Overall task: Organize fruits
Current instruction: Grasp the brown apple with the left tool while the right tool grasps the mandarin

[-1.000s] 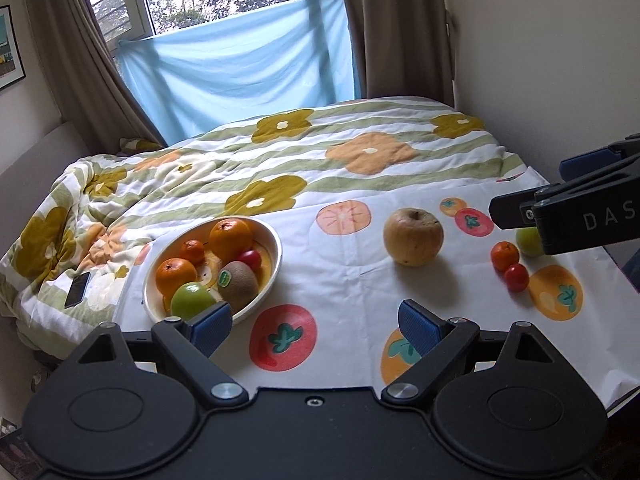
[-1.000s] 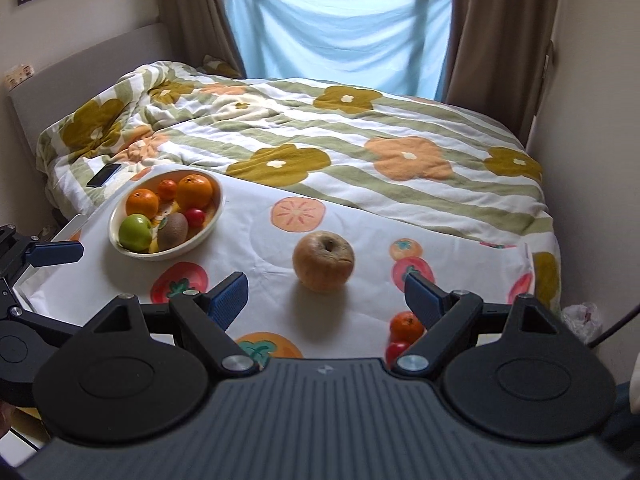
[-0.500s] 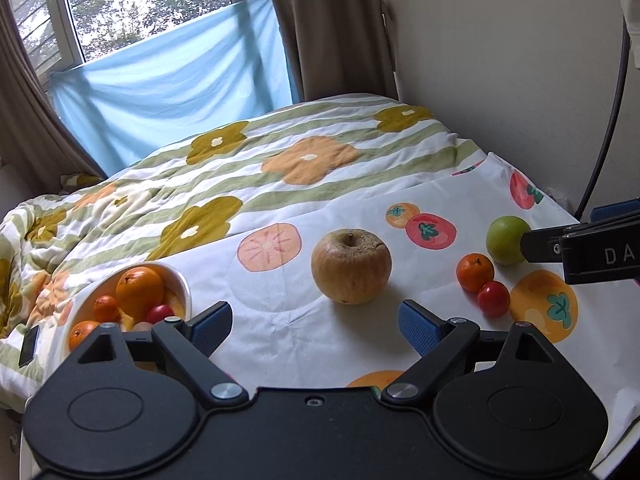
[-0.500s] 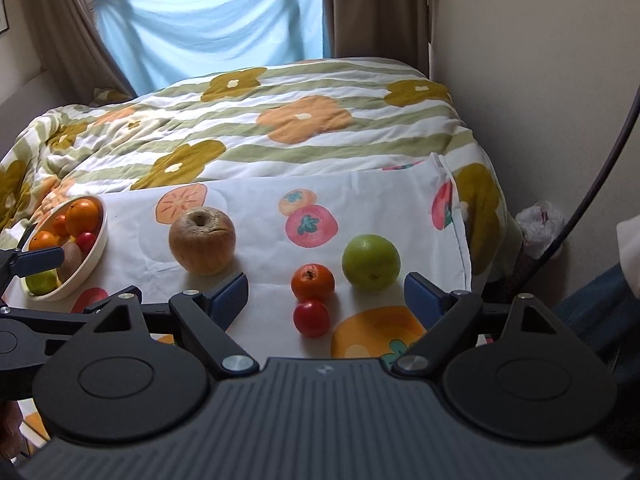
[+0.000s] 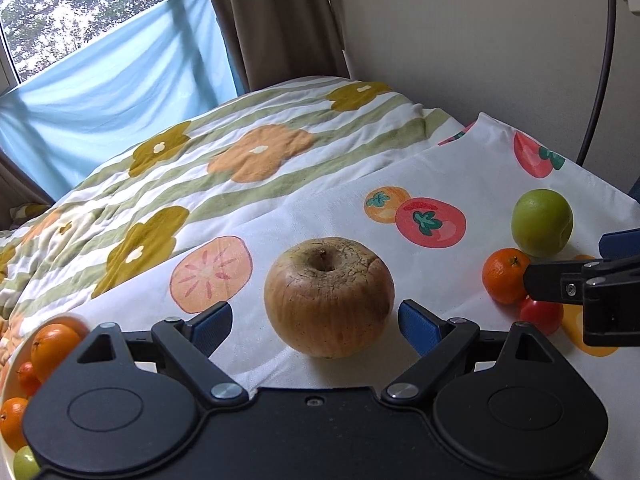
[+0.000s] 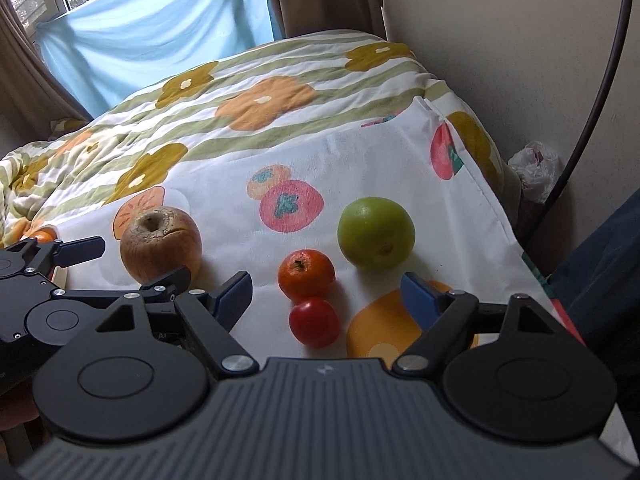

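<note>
Left gripper [image 5: 316, 320]: jaws spread wide, flanking brown apple [image 5: 328, 296] on fruit-print cloth [image 5: 472, 168]. Right gripper [image 6: 327, 292]: jaws apart, empty; small orange [image 6: 306, 274] and red fruit [image 6: 314, 321] between fingers, green apple [image 6: 375, 239] just beyond.

bowl [image 5: 8, 364] cropped, red fruit [image 5: 541, 315] half-hidden
</note>
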`<state>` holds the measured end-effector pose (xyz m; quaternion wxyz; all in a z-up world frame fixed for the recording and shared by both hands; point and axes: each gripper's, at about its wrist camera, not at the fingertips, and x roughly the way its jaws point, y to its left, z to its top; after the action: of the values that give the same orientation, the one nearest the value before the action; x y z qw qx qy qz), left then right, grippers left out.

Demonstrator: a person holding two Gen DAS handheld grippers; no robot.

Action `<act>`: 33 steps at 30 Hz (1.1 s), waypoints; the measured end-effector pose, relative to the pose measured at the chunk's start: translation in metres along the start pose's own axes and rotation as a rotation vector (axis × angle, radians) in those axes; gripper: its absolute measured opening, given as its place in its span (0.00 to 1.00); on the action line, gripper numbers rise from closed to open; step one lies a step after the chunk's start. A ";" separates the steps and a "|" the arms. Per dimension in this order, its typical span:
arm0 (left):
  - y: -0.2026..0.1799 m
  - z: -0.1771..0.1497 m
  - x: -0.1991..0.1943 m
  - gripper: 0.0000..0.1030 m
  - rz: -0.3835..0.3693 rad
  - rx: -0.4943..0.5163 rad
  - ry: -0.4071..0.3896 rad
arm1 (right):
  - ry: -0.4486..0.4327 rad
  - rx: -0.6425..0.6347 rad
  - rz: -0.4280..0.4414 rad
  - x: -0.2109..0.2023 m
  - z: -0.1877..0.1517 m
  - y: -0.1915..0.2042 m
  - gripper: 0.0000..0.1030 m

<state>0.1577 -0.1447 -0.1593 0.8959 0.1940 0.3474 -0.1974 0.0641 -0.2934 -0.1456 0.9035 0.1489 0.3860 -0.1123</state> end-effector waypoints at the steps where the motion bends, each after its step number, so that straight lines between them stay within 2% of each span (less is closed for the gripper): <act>1: 0.000 0.000 0.003 0.90 -0.008 0.000 0.002 | 0.004 0.003 -0.003 0.003 -0.001 0.001 0.93; 7: 0.003 0.003 0.015 0.88 -0.048 0.008 0.003 | 0.021 0.013 -0.016 0.016 -0.001 0.008 0.89; 14: 0.007 0.005 0.024 0.77 -0.096 0.011 0.015 | 0.041 0.020 -0.035 0.031 0.001 0.012 0.83; 18: 0.008 0.004 0.022 0.77 -0.107 0.013 0.016 | 0.056 0.014 -0.036 0.038 0.004 0.013 0.74; 31: 0.014 -0.003 0.017 0.77 -0.080 0.007 0.027 | 0.076 -0.027 -0.027 0.050 0.007 0.020 0.63; 32: 0.015 -0.004 0.016 0.77 -0.074 0.004 0.030 | 0.079 -0.032 -0.025 0.051 0.007 0.020 0.61; 33: 0.016 -0.006 0.015 0.77 -0.069 0.002 0.032 | 0.085 -0.040 -0.022 0.052 0.008 0.021 0.55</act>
<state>0.1730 -0.1316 -0.1703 0.8828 0.1858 0.3681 -0.2252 0.1110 -0.2811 -0.1746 0.8878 0.1311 0.4276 -0.1081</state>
